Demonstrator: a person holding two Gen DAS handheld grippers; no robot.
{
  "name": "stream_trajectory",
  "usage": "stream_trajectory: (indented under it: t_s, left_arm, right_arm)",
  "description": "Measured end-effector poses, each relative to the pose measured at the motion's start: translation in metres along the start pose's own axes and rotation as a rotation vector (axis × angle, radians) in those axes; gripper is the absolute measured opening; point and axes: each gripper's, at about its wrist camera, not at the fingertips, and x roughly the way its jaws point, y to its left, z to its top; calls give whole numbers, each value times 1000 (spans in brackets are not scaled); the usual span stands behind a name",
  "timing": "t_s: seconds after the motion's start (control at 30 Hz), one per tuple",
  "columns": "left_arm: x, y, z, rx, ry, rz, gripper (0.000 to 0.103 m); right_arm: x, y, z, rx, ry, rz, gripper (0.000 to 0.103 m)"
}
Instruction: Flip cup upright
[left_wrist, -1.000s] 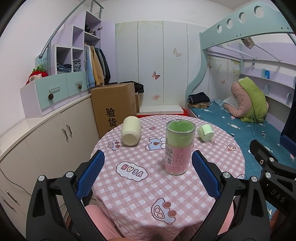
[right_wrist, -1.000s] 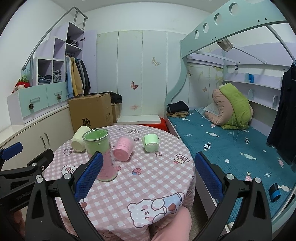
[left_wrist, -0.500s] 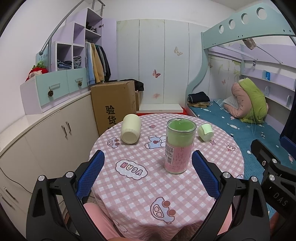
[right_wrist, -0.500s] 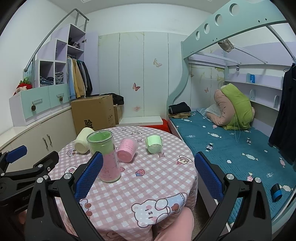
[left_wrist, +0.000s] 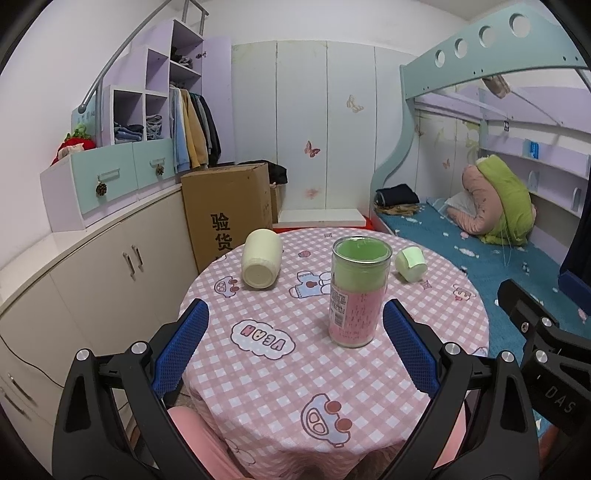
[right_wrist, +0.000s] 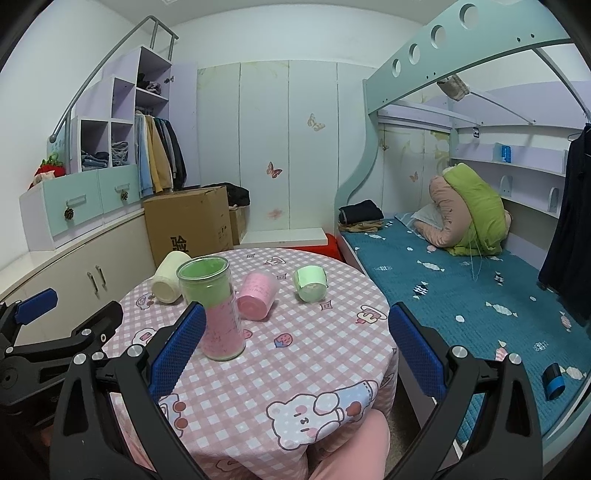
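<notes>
Three cups lie on their sides on a round table with a pink checked cloth (left_wrist: 280, 387) (right_wrist: 314, 369): a cream cup (left_wrist: 260, 263) (right_wrist: 169, 278) at the left, a pink cup (right_wrist: 256, 301) in the middle, hidden in the left wrist view, and a pale green cup (left_wrist: 410, 264) (right_wrist: 311, 283) at the right. A tall glass jar (left_wrist: 357, 291) (right_wrist: 214, 309) with green and pink contents stands upright in front of them. My left gripper (left_wrist: 293, 349) is open and empty, near the jar. My right gripper (right_wrist: 297, 352) is open and empty, short of the cups.
A cardboard box (left_wrist: 231, 214) stands behind the table by low cabinets (left_wrist: 99, 273). A bunk bed with a blue mattress (right_wrist: 461, 291) lies to the right. The person's pink-clad knees (right_wrist: 351, 446) show at the table's near edge.
Both grippers have drifted slightly; the views shift a little. The cups and jar have not moved. Both grippers stay open.
</notes>
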Motion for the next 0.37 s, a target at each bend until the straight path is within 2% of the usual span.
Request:
stream_trajectory:
  t_s: [0.37]
  left_arm:
    - [1,-1,2,19,20,21,96]
  right_arm:
    - [4,-1,-2,4,19,4,95]
